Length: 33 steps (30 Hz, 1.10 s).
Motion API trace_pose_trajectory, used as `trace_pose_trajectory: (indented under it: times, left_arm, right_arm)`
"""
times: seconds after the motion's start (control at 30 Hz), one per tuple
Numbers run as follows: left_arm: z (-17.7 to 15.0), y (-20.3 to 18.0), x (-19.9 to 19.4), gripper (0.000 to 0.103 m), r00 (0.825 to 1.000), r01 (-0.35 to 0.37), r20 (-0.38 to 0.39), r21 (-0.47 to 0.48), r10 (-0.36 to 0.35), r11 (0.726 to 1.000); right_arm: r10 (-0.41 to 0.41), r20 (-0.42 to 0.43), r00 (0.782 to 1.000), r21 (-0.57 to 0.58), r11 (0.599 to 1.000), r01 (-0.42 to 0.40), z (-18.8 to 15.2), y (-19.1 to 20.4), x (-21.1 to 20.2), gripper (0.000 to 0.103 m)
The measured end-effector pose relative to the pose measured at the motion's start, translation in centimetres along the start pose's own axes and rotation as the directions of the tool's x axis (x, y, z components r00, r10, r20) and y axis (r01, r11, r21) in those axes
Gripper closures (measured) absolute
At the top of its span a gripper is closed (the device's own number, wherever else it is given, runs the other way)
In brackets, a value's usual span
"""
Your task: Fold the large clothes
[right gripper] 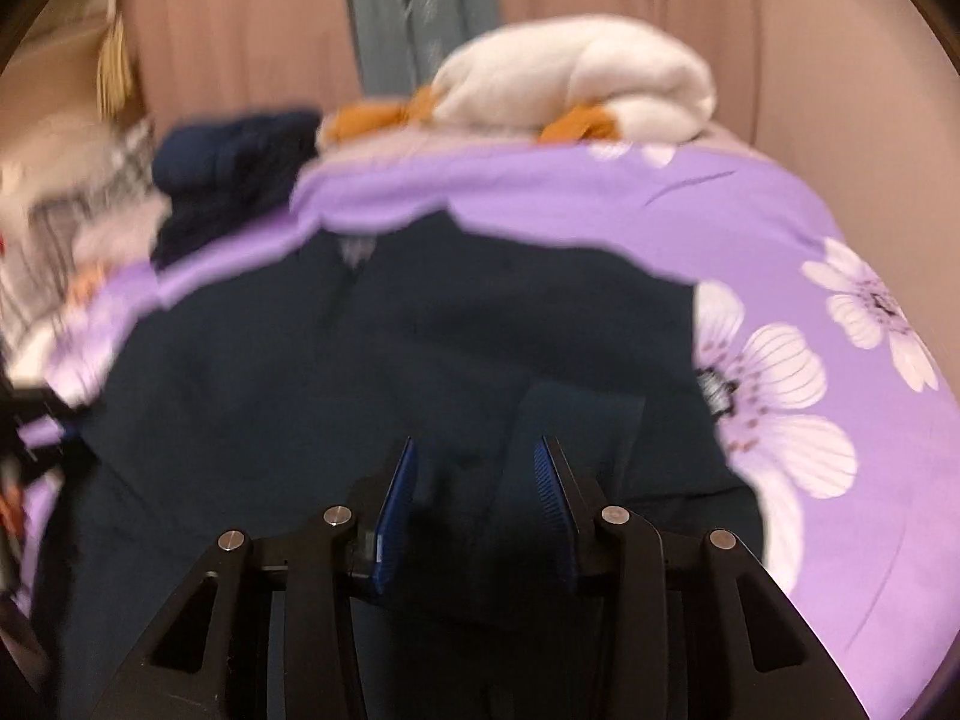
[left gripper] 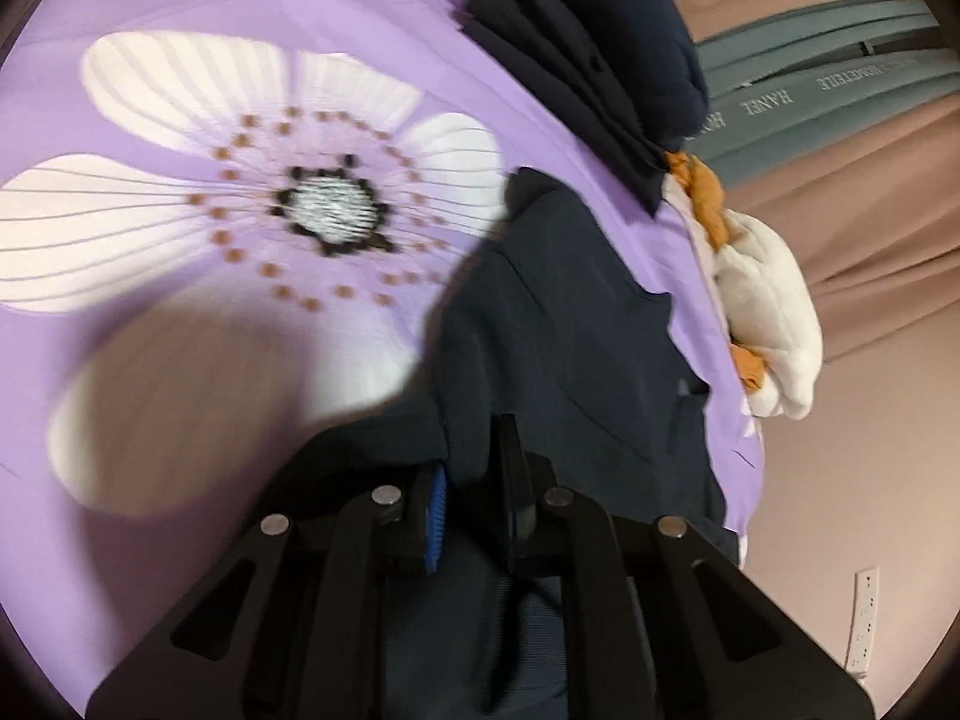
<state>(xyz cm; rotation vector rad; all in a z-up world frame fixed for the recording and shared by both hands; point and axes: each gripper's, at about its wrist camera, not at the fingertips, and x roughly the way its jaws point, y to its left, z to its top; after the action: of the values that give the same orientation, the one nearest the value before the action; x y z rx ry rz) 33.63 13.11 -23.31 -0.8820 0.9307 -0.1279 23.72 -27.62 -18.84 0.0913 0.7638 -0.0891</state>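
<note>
Garment (right gripper: 372,396), dark navy, spread on the bed (left gripper: 180,360). Left tongs (left gripper: 474,480) clenched on its cloth; right tongs (right gripper: 474,480) released above it. Risk: one-sided pull could skew or bunch the fold.

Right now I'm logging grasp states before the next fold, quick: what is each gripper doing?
Left gripper: jaws shut on the dark navy fabric garment.
Right gripper: jaws open, holding nothing, over the same garment.
</note>
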Motion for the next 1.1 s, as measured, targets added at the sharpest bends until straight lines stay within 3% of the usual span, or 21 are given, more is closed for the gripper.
trace_pose_trajectory:
  times: [0.07, 0.17, 0.23, 0.3, 0.4, 0.5, 0.57, 0.67, 0.87, 1.0, 1.07, 1.1]
  left_arm:
    - [0.3, 0.8, 0.3, 0.088, 1.000, 0.008, -0.025, -0.009, -0.009, 1.000]
    - [0.4, 0.6, -0.4, 0.085, 0.999, -0.002, -0.048, 0.038, 0.004, 0.999]
    - [0.3, 0.3, -1.3, 0.077, 0.998, -0.018, -0.051, 0.070, 0.021, 0.997]
    - [0.0, 0.1, -2.3, 0.062, 0.998, -0.032, -0.052, 0.098, 0.037, 0.995]
    - [-0.8, -0.6, -4.2, 0.047, 0.993, -0.114, -0.013, 0.200, 0.119, 0.973]
    - [-2.5, -2.1, -5.1, 0.046, 0.990, -0.123, -0.021, 0.314, 0.136, 0.942]
    - [-4.2, -3.4, -5.4, 0.044, 0.990, -0.110, -0.037, 0.400, 0.136, 0.910]
    - [-6.8, -4.8, -5.5, 0.034, 0.987, -0.115, -0.038, 0.516, 0.157, 0.849]
    - [-12.8, -5.4, -4.7, 0.034, 0.976, -0.083, -0.100, 0.648, 0.193, 0.757]
    - [-17.3, -4.7, -5.1, 0.034, 0.970, -0.096, -0.085, 0.725, 0.226, 0.682]
    - [-19.1, -4.2, -5.4, 0.034, 0.965, -0.122, -0.057, 0.767, 0.255, 0.630]
    - [-20.1, -4.0, -5.6, 0.034, 0.962, -0.146, -0.026, 0.797, 0.273, 0.587]
  right_arm:
    - [-0.032, -0.072, 0.997, 0.000, 0.999, 0.032, -0.8, -0.1, 2.3, 0.063]
    - [-0.032, -0.085, 0.996, 0.036, 0.999, 0.035, -1.0, -0.7, 3.2, 0.063]
    - [-0.031, -0.080, 0.996, 0.041, 0.999, 0.034, -0.7, -1.0, 2.9, 0.063]
    - [-0.058, -0.080, 0.995, 0.037, 0.997, 0.061, -0.4, -1.2, 2.5, 0.063]
    - [-0.069, -0.063, 0.996, 0.065, 0.995, 0.073, -0.5, -2.0, 0.5, 0.061]
    - [-0.057, -0.061, 0.996, 0.062, 0.996, 0.061, -1.4, -2.1, -1.6, 0.050]
    - [-0.037, -0.072, 0.997, 0.058, 0.997, 0.042, -2.3, -1.8, -2.9, 0.045]
    - [0.002, -0.099, 0.995, 0.043, 0.999, 0.002, -3.8, -1.1, -4.0, 0.041]
    - [0.016, -0.172, 0.985, -0.028, 0.999, -0.021, -7.0, 0.8, -4.0, 0.041]
    - [0.037, -0.189, 0.981, -0.031, 0.999, -0.044, -8.8, 1.8, -4.4, 0.041]
    - [0.015, -0.172, 0.985, -0.069, 0.997, -0.027, -10.0, 2.6, -5.4, 0.040]
    - [0.006, -0.168, 0.986, -0.082, 0.996, -0.020, -10.1, 2.9, -5.7, 0.040]
